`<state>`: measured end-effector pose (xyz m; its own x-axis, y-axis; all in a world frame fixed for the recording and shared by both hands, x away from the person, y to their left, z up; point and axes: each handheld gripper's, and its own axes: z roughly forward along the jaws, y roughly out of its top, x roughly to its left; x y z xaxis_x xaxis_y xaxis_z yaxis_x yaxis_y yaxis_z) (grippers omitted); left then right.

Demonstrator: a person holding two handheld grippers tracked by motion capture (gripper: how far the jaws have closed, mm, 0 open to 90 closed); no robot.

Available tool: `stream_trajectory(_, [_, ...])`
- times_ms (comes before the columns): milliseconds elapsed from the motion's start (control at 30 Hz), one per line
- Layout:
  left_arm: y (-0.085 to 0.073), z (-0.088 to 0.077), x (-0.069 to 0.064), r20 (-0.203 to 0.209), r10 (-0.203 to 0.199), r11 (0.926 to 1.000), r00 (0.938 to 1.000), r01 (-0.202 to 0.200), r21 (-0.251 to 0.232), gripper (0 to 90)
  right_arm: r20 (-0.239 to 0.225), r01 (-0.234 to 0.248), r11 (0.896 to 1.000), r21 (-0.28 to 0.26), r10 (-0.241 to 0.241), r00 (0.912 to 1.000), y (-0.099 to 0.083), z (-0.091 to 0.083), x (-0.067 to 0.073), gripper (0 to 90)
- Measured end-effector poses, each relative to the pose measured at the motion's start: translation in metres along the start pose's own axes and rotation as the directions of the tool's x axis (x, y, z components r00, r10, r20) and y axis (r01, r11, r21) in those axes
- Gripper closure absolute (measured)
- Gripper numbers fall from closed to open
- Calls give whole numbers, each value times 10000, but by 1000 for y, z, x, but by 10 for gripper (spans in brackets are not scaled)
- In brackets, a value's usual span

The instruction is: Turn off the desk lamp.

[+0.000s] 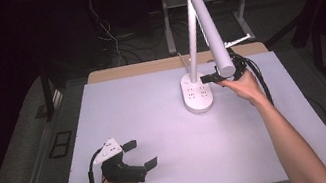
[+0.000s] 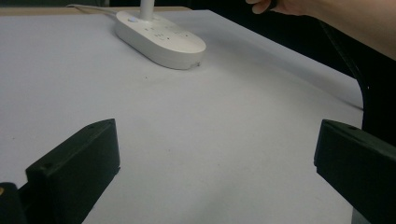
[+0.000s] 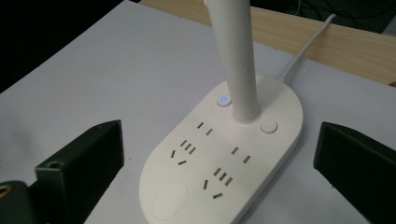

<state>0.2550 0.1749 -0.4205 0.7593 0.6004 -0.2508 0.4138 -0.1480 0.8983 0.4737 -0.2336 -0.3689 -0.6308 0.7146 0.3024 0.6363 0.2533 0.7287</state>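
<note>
While the right hand-held gripper [image 1: 217, 78] hovers just above the near end of the lamp base [image 1: 197, 94], its jaws stand wide apart with nothing between them, and its own view looks straight down onto the base's socket holes, a lit blue button [image 3: 224, 100] and a second round button [image 3: 268, 126] either side of the stem [image 3: 233, 60]. That white stem rises from the far end of the base, and the long lamp head [image 1: 209, 25] slopes back down toward the gripper from the top. Well away from the base, near the front edge of the tabletop [image 1: 155, 118], the left hand-held gripper [image 1: 137, 156] rests low, jaws also spread and empty. By the look of it, the base is hard, smooth plastic, probably weighted to steady the tall arm, so a pinch on its rounded rim could slip. The slim, rigid stem looks the better hold, low down near the base; the head seems hinged and may swing if pushed. A cable [image 3: 306, 44] runs off behind the base and would tug.
</note>
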Motion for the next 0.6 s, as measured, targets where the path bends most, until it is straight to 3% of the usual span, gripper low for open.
stream_trajectory(167, [0,0,1,9,-31,10000,10000,31,10,0,-89,-311,9989,-354,308,9995,0,8,-10,67])
stream_trajectory(233, [0,0,1,15,-30,10000,10000,30,15,0,-46,-383,9982,-465,381,9993,1,10,-14,154])
stream_trajectory(300, [0,0,1,13,-20,10000,10000,20,20,0,133,-485,9974,-537,493,9987,2,11,-16,161])
stream_trajectory(600, [0,-1,2,-29,-25,10000,10000,25,10,0,341,-1054,9917,-733,1081,9936,2,19,-27,397])
